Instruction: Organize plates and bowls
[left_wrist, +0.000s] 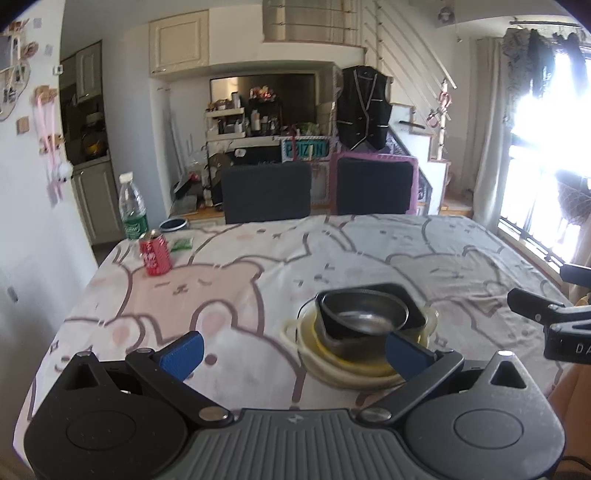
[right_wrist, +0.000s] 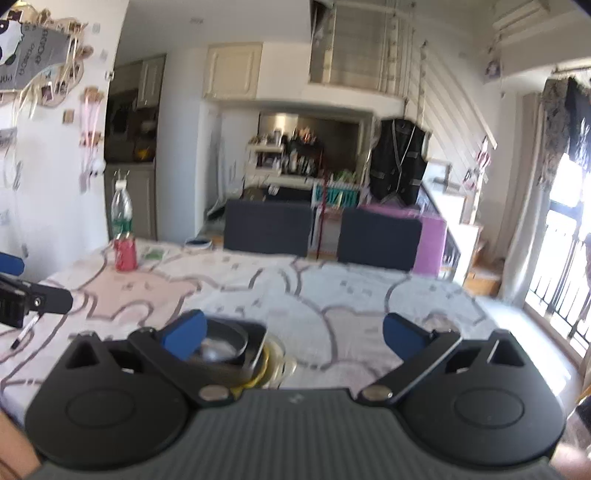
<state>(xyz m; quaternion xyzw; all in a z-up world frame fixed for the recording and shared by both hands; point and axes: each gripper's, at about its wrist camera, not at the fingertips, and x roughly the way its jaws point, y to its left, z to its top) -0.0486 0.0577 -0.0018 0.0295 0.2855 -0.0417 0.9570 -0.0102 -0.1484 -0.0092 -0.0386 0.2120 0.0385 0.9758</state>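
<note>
1. Readable writing is scarce: the red soda can (left_wrist: 155, 257) carries white lettering too blurred to read, and so does the green label on the clear plastic bottle (left_wrist: 132, 206) just behind it.
2. One stack of dishes (left_wrist: 364, 328) sits on the cartoon-print tablecloth (left_wrist: 236, 295), well right of the can: a round metal bowl (left_wrist: 369, 315) in a black square dish (left_wrist: 402, 295), on pale yellow plates (left_wrist: 332, 363).
3. Left gripper (left_wrist: 295, 347) is spread wide, its right blue pad in front of the stack's near edge.
4. Right gripper (right_wrist: 293, 338) is spread wide and empty, with the stack beside its left pad.
</note>
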